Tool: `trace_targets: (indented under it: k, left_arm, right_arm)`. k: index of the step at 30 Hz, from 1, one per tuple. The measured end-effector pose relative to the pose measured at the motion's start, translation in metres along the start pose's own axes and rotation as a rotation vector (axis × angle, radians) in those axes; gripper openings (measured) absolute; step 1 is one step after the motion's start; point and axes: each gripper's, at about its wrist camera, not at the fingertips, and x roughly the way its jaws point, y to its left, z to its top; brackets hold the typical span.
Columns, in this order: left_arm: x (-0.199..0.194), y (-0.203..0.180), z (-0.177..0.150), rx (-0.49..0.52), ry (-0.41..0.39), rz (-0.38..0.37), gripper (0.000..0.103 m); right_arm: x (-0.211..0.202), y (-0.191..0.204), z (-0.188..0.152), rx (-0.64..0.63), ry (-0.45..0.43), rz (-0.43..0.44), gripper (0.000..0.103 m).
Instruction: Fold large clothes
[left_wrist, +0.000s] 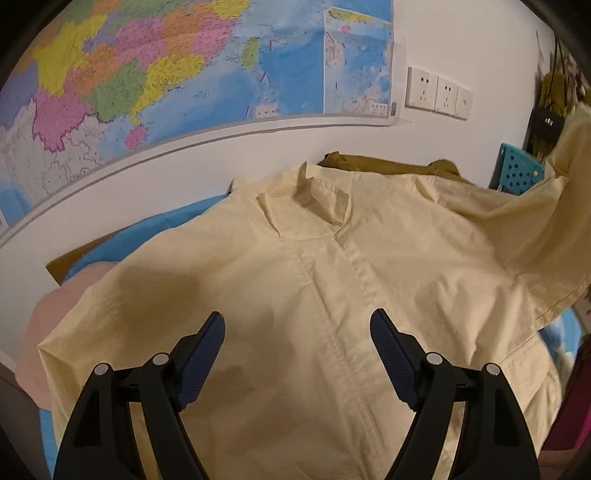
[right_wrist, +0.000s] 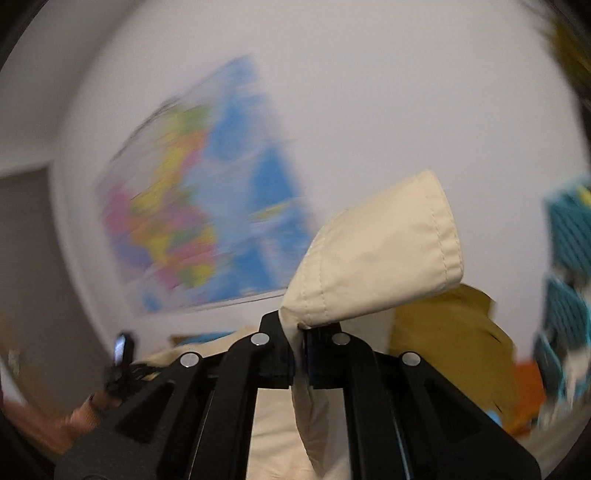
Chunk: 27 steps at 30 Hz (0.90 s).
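While left hand-held gripper (left_wrist: 297, 332) hovers above, shirt (left_wrist: 332, 288) lies flat.

- the pale yellow shirt (left_wrist: 369, 280) is thin woven cloth, matt, lightly creased, with stitched seams down the front; its sleeve cuff (right_wrist: 380, 258) looks a bit crisper, with neat stitching along the hem
- left gripper (left_wrist: 297, 332) has matt black plastic arms, small shiny metal pins at the joints, and dark blue fingers (left_wrist: 208, 343) with a ribbed, rubbery-looking face
- right gripper (right_wrist: 301, 354) is the same matt black plastic with shiny pins
- wall map (left_wrist: 155, 66) is smooth paper with a slight sheen
- wall sockets (left_wrist: 437, 92) are glossy white plastic
- olive garment (left_wrist: 391, 164) behind is matt cloth
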Motion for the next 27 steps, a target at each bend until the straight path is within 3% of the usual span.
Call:
trace_targets:
  k: [5, 8, 13, 15, 16, 17, 18, 23, 27]
  left_arm:
    - [-0.017, 0.024, -0.005, -0.087, -0.044, -0.042, 0.078]
    - [-0.026, 0.048, -0.011, -0.158, -0.064, -0.057, 0.078]
    - [-0.026, 0.09, -0.025, -0.276, -0.048, -0.054, 0.078]
    - [-0.021, 0.103, -0.031, -0.311, -0.024, -0.063, 0.078]
    - [-0.019, 0.107, -0.033, -0.322, -0.015, -0.065, 0.078]
    - [-0.015, 0.111, -0.035, -0.332, -0.001, -0.071, 0.078]
    - [-0.01, 0.113, -0.036, -0.335, 0.014, -0.084, 0.078]
    - [0.007, 0.104, -0.034, -0.287, 0.056, -0.085, 0.084]
    - [0.015, 0.095, -0.033, -0.25, 0.072, -0.098, 0.09]
  right_arm:
    - [0.08, 0.089, -0.015, -0.171, 0.143, 0.193, 0.005]
    - [0.137, 0.129, -0.05, -0.213, 0.268, 0.273, 0.005]
    - [0.224, 0.162, -0.134, -0.244, 0.521, 0.302, 0.005]
    - [0.248, 0.161, -0.168, -0.231, 0.655, 0.304, 0.02]
    - [0.252, 0.159, -0.177, -0.239, 0.686, 0.292, 0.037]
    - [0.254, 0.158, -0.183, -0.246, 0.705, 0.293, 0.044]
    - [0.251, 0.156, -0.185, -0.253, 0.713, 0.29, 0.05]
    - [0.213, 0.122, -0.149, -0.236, 0.611, 0.249, 0.051]
    - [0.173, 0.058, -0.099, -0.137, 0.464, 0.094, 0.053]
